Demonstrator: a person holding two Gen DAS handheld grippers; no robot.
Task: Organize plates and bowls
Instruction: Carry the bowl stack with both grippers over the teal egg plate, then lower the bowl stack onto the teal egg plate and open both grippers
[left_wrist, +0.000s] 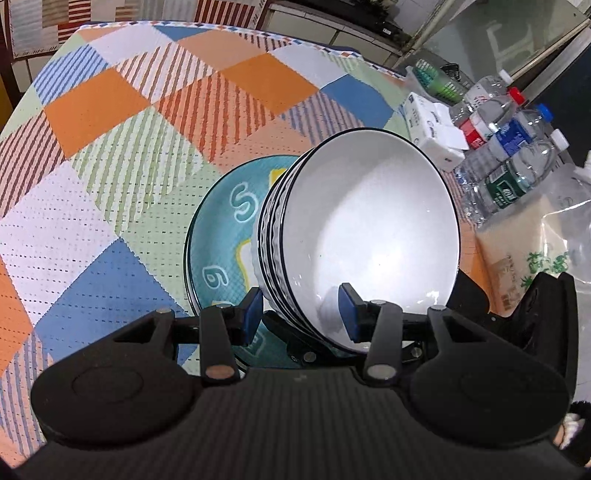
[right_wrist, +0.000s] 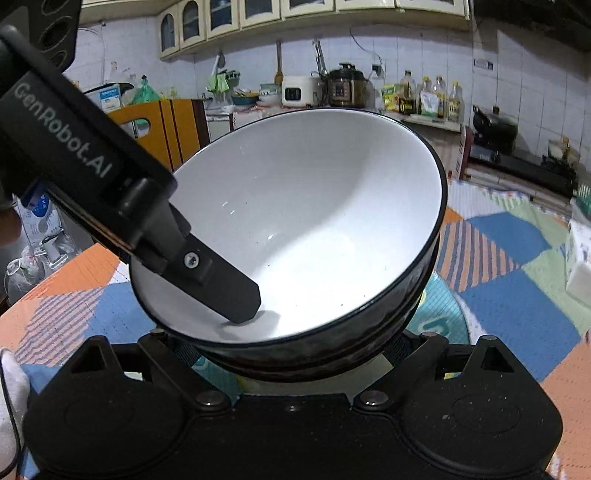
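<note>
The left gripper (left_wrist: 301, 314) pinches the bowls' (left_wrist: 354, 236) rim, tilted above the plate (left_wrist: 218, 236) mid-table; they're stacked, not yet set down. Right gripper's (right_wrist: 295, 354) jaws are hidden.

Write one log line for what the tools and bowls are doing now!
left tool: shut on rim of bowls | bowls: stacked, tilted over blue plate | right tool: under the stack, grip hidden | table: checked cloth

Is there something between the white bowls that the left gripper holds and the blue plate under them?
Nothing visible. The white bowls, tilted in the left gripper, hang directly over the blue plate, with no object between.
</note>
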